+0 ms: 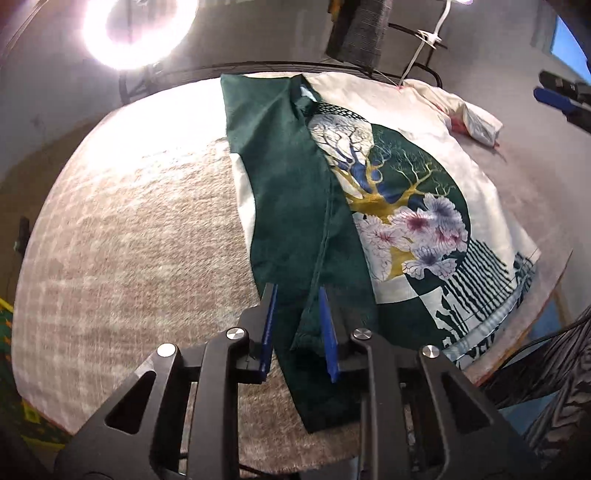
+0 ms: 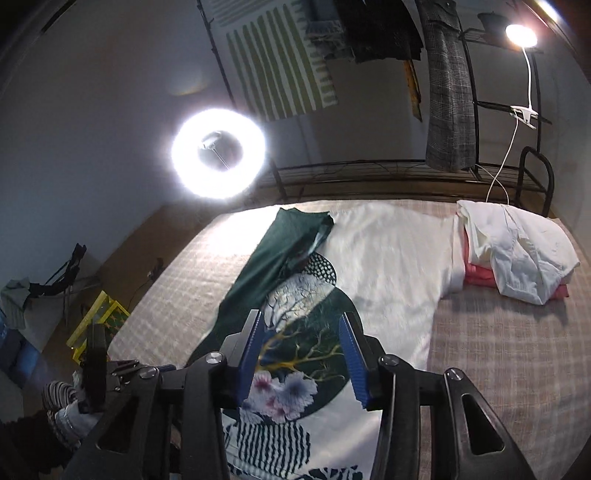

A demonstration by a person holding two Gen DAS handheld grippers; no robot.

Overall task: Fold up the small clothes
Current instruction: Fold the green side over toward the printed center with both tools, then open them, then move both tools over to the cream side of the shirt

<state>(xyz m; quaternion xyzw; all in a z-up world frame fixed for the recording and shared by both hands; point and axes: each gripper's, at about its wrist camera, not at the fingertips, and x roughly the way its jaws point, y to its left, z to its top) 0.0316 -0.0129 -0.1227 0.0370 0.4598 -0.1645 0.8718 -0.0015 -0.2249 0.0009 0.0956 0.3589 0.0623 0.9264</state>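
Fabric fills the middle of both views: a white shirt (image 1: 424,155) with a large printed panel — gold and blue tree branches, pale purple-pink flowers, dark green field, black-and-white stripes near the hem — lies flat on a bed (image 1: 129,229) covered in a beige, faintly checked, slightly fuzzy spread. A dark green part of the garment (image 1: 288,192), matte and soft with a stitched seam running along it, is folded over the shirt's left portion and stretches from the upper centre of the left wrist view down to the lower centre.

The left hand-held gripper (image 1: 297,299) sits at the bottom centre of its view, its blue-padded jaws parted with the lower end of the green fabric between them; whether the pads touch the cloth I cannot tell. The right hand-held gripper (image 2: 301,325) hangs over the printed panel in the lower centre of its view, jaws spread wide and holding nothing.

No container shows clearly; the nearest thing is a small stack at the right of the right wrist view — a crumpled white cloth (image 2: 517,251) draped over folded pink-red fabric (image 2: 480,275), touching the shirt's edge.

A round ring light (image 2: 218,153) glares at centre left, and a clip-on lamp (image 2: 521,35) shines at upper right.
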